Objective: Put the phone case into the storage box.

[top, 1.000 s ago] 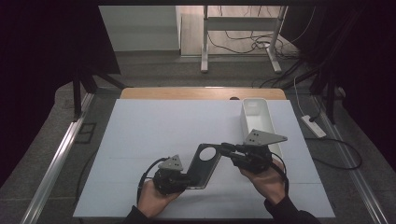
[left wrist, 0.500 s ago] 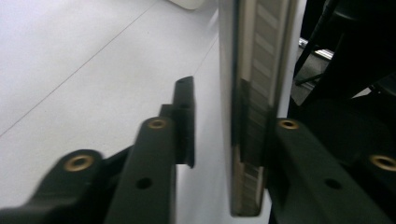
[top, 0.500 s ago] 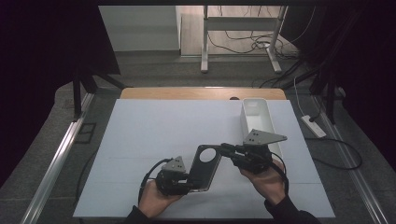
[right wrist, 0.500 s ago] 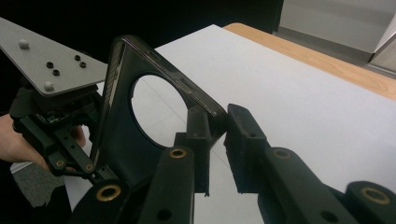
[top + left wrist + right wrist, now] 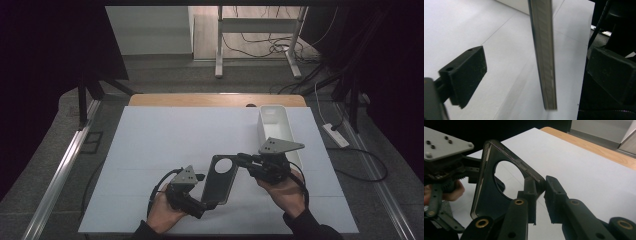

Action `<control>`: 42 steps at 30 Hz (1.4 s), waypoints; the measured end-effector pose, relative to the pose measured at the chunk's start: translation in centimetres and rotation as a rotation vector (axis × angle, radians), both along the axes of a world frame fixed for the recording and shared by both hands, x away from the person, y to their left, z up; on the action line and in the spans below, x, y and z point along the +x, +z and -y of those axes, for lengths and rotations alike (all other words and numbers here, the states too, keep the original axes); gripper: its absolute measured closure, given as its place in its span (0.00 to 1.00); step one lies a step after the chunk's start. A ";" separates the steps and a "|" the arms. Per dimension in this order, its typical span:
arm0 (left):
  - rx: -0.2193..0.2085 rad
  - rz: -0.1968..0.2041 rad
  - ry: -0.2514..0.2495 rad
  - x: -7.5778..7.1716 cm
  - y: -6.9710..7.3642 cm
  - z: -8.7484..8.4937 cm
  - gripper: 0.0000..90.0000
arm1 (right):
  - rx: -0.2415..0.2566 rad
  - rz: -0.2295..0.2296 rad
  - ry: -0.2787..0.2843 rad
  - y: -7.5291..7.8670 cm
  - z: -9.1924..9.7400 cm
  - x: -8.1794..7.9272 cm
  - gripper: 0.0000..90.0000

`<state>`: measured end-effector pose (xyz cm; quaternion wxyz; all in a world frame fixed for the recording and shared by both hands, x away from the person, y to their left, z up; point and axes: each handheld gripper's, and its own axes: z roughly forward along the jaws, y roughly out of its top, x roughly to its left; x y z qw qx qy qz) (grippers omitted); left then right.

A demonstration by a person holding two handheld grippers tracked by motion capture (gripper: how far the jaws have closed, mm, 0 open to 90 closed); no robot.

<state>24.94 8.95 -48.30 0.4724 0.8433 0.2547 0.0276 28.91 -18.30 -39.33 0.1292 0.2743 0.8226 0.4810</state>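
- A white table point(image 5: 165, 145) carries everything, a white bin point(image 5: 280, 127) at its right.
- The dark phone case point(image 5: 220, 179) hangs over the table's near part, between my two hands.
- My right gripper point(image 5: 539, 192) pinches its top corner.
- My left gripper point(image 5: 536, 75) has just been opening; the case's edge stands between its spread jaws, untouched.

White-topped table point(image 5: 165, 145); long white tray point(image 5: 276, 131) near its right edge
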 end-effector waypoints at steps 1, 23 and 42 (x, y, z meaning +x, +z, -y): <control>-0.006 -0.002 0.007 0.0 0.0 -0.2 0.01 | 0.003 -0.003 -0.003 0.0 0.1 0.1 0.88; -0.023 0.045 0.156 -2.0 -1.5 -5.8 0.00 | 0.028 0.023 -0.085 1.5 1.9 3.0 0.88; 0.002 0.069 0.335 -5.6 -2.4 -11.8 0.00 | 0.047 0.033 -0.129 3.5 3.2 5.5 0.88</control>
